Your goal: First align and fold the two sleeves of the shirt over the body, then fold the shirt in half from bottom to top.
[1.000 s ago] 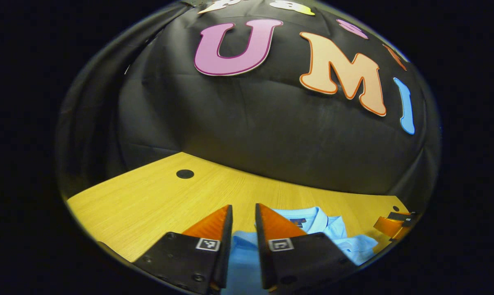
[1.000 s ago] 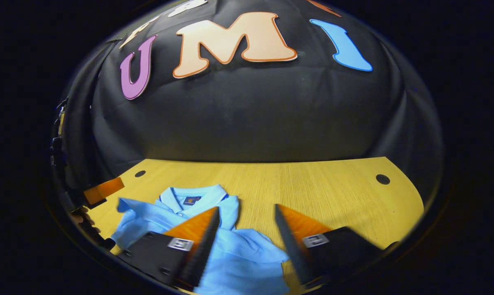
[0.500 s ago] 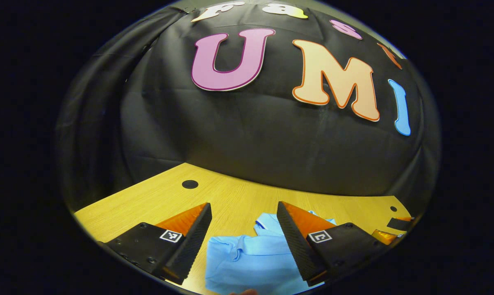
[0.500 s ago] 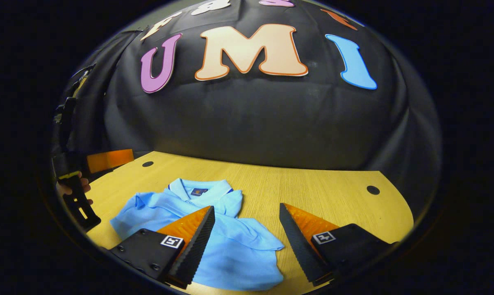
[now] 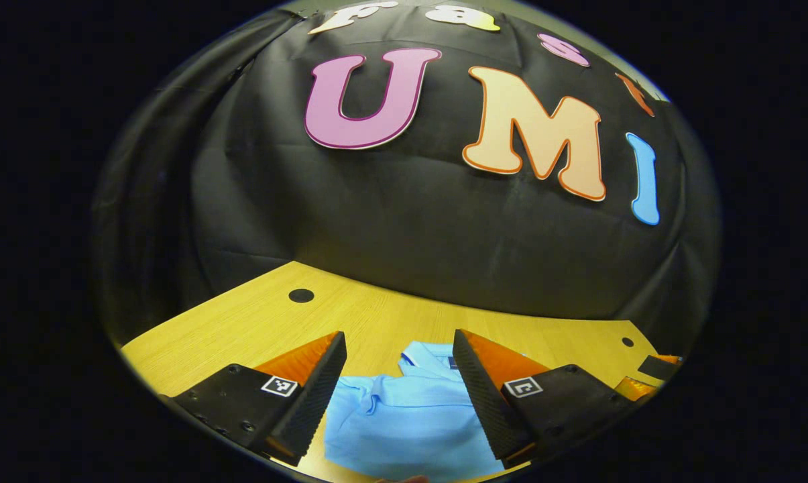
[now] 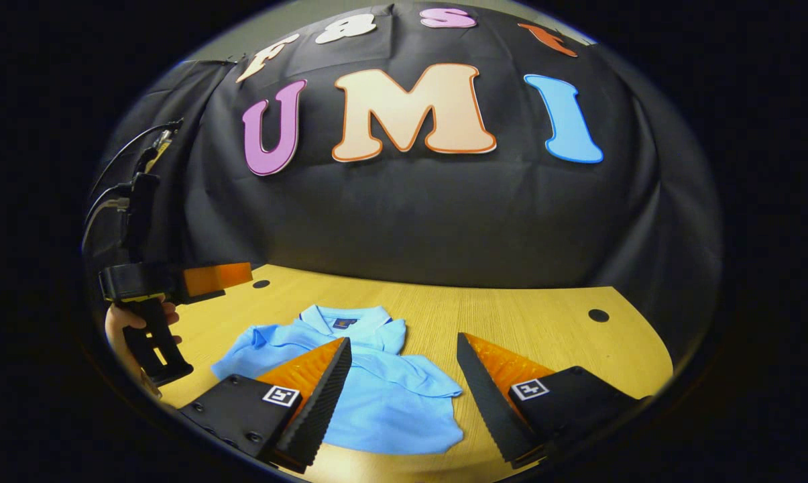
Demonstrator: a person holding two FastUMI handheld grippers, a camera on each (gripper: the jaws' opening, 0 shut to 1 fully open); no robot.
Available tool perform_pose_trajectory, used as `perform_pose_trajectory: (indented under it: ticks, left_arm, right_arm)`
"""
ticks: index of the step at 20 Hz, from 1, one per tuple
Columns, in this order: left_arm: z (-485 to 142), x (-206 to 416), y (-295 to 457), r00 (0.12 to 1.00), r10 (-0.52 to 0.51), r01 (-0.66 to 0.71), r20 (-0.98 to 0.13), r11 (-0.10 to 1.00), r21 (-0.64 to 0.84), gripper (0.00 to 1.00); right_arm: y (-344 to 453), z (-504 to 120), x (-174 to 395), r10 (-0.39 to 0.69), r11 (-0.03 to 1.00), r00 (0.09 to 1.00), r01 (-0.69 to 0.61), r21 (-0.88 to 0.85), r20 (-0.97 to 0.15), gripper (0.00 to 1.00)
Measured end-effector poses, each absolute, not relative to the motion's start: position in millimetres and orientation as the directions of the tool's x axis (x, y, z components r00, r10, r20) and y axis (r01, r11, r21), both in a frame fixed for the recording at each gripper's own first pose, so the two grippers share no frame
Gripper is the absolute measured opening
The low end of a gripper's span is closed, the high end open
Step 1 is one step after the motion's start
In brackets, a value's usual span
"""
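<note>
1 shirt (image 6: pixel 383 396) on 1 table (image 6: pixel 544 329) | left tongs (image 5: pixel 399 352) spread | right tongs (image 6: pixel 404 355) spread

A: Room around the shirt (image 6: pixel 377 396)?
B: Bare desk (image 6: pixel 544 329) right of it and behind its collar, up to the booth wall.
A: Obstacles?
B: Left hand-held gripper (image 6: pixel 217 278) hangs left of the shirt, above the desk edge.

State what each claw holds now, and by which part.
Nothing: the left claw and right claw both gape, above the shirt on the table.
</note>
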State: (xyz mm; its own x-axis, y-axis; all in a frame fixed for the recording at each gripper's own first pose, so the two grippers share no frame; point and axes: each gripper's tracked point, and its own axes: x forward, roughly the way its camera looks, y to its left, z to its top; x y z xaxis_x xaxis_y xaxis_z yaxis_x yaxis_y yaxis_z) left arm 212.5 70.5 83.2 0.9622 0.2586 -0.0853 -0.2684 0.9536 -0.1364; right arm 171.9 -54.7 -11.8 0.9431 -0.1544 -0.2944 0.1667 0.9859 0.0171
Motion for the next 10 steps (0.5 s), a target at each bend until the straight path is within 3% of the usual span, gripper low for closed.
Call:
perform_pose_trajectory:
  ticks: [10]
  left_arm:
    - [109,190,34,0.982,0.188,-0.19,-0.031,0.98,-0.062,0.95]
  right_arm:
    - [-55,12,125,-0.158,0.987,0.952,0.162,-0.004,-0.262,0.98]
